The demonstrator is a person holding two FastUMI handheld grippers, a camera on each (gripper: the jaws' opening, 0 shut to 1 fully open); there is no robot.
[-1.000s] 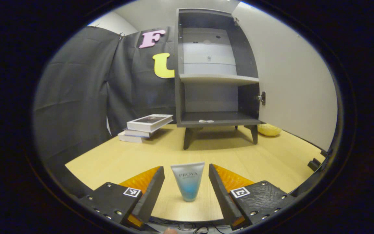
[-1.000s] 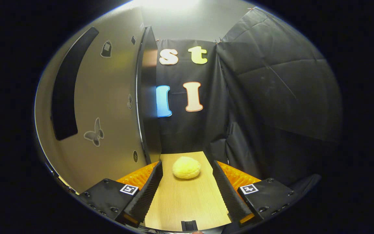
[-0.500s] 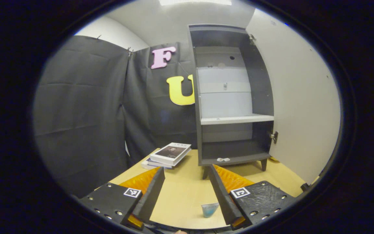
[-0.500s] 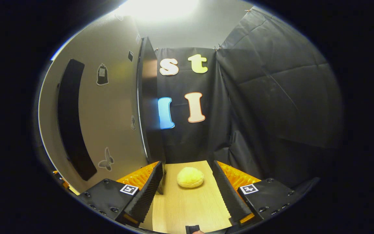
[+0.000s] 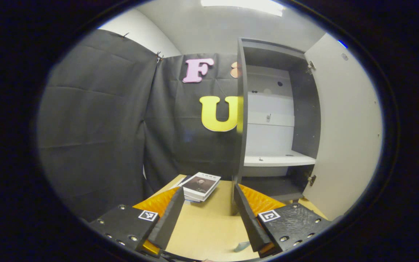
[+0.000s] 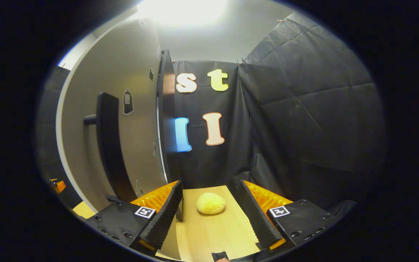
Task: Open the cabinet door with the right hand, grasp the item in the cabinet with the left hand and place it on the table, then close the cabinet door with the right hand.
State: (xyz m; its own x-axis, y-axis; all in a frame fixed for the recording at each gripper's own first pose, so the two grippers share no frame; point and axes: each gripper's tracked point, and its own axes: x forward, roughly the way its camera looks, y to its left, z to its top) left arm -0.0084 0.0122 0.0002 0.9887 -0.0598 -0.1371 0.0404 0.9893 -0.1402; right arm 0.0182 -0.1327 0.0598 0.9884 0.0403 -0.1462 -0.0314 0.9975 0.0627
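- In the left gripper view, our left tongs [image 5: 206,214] stand wide open with nothing between them, raised over the tabletop [image 5: 204,229].
- The tube [image 5: 242,246], the item out of the cabinet, sits on the tabletop low beside the inner edge of the right-hand finger, outside the gap and partly hidden by it.
- The cabinet [image 5: 276,120] stands open ahead, and we see no item left on its shelves; the stack of books [image 5: 200,185] lies left of it.
- In the right gripper view, our right tongs [image 6: 211,214] are also wide open and empty, just beside the open cabinet door [image 6: 122,120] with its dark handle [image 6: 111,145].
- We judge opening and placing done; closing the door remains.
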